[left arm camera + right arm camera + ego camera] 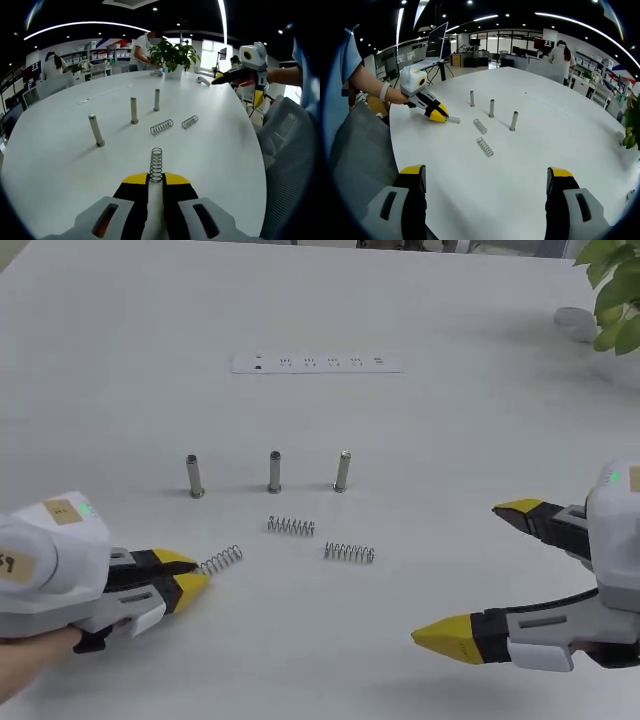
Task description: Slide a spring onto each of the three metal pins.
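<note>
Three upright metal pins stand in a row on the white table: left pin (194, 476), middle pin (275, 471), right pin (342, 471). My left gripper (190, 573) at the lower left is shut on one end of a spring (221, 560), which sticks out ahead of its jaws (156, 162). Two more springs lie flat in front of the pins, one (291, 526) under the middle pin, the other (349, 552) to its right. My right gripper (480, 575) hovers open and holds nothing at the lower right, well away from the pins.
A white power strip (317, 363) lies beyond the pins. A potted plant (615, 290) stands at the far right corner, with a small round white object (574, 322) beside it. A grey mesh chair (355, 150) sits at the table edge.
</note>
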{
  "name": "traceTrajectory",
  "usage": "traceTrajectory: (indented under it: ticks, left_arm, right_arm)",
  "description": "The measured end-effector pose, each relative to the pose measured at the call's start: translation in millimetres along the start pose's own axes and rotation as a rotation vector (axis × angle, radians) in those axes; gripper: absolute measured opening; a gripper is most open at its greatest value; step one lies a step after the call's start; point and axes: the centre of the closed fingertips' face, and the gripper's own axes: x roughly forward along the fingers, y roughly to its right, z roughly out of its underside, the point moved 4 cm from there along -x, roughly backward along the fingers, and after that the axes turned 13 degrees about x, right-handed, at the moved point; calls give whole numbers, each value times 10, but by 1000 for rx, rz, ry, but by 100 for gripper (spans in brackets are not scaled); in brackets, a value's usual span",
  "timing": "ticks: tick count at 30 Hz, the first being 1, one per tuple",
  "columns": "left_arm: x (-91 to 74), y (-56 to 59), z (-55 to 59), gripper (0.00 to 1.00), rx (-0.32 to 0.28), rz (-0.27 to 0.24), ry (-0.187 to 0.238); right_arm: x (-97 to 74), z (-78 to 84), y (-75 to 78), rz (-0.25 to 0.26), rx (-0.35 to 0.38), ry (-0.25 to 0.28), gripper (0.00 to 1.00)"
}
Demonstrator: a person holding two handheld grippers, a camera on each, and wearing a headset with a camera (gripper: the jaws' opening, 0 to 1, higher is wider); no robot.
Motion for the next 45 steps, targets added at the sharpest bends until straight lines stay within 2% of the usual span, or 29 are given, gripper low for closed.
traceTrajectory:
  ticks: [26, 39, 45]
  left_arm:
    - [-103, -9, -177, 1, 2, 23, 43]
    - [-203, 96, -414, 1, 54, 83, 95]
    - [-264, 183, -544, 1, 79, 126, 121]
  right_arm:
    - [42, -35, -45, -18, -6, 3, 99]
    - [89, -56, -100, -40, -21, 1, 98]
    - [91, -57, -112, -52, -32, -5, 95]
